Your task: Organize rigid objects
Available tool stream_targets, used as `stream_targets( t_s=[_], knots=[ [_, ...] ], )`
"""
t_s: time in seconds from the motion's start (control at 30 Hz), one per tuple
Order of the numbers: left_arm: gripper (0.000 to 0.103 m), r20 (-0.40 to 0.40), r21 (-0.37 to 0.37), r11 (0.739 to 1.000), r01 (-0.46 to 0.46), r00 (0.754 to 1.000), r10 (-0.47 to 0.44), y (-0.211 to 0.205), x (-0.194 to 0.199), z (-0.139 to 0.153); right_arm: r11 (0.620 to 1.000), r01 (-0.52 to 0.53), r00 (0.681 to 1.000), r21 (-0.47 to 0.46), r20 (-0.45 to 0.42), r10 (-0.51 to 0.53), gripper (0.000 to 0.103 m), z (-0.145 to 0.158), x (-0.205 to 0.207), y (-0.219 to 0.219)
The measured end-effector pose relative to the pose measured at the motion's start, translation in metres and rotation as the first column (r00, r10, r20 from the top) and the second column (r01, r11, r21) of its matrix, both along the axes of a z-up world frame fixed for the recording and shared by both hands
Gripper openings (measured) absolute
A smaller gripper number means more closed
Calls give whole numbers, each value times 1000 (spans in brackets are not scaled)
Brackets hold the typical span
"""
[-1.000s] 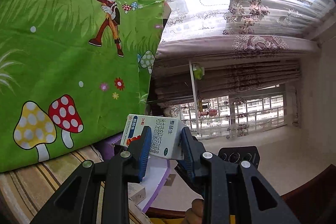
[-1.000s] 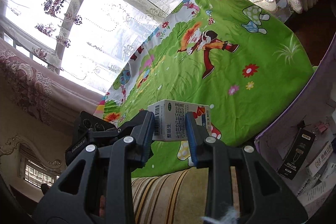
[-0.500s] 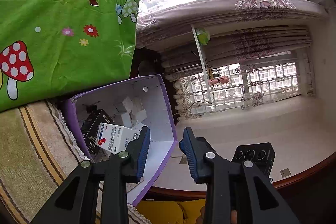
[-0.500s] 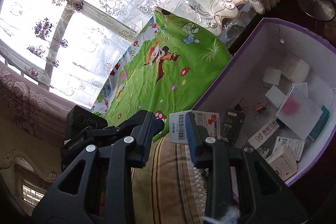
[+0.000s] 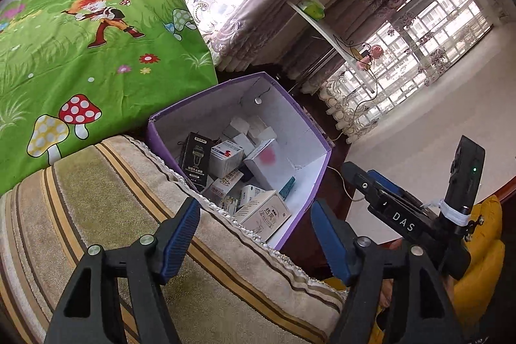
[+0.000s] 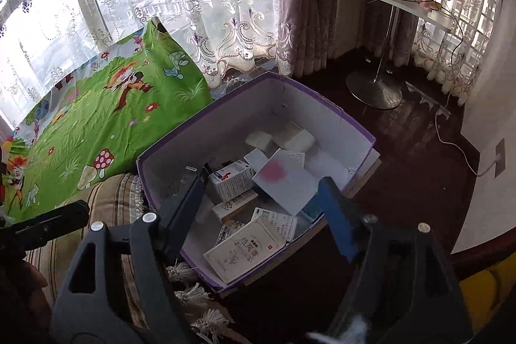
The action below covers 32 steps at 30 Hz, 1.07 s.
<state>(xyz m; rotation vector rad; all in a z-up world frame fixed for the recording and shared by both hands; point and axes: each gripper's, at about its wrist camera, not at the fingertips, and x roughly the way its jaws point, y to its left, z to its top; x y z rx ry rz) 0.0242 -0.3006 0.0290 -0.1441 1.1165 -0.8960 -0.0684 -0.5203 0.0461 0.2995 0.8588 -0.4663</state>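
Both claws spreading, nothing between them: left claw (image 5: 254, 234), right claw (image 6: 261, 215). Small cartons (image 6: 230, 179) lie piled inside the purple box (image 6: 354, 128). Best lift clear before swinging away, avoiding its rim.

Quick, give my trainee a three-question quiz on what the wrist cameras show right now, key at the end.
1. True or false: the left hand-held gripper has a carton between its fingers.
2. Where does the black carton stand? A) on the striped rug B) inside the purple box C) on the green cloth
3. Fill in: the pink-stained white carton lies ____ the box.

Key
1. False. Nothing is between the fingers and its jaws are opening; the same goes for the right hand-held gripper.
2. B
3. inside
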Motion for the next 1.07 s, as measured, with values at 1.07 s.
stream_targets(
  t_s=[1.07],
  knots=[
    [102, 185, 270, 963, -6, 982, -45, -30, -33, -6, 997, 67, 997, -31, -20, -68, 79, -7, -37, 3]
  ],
)
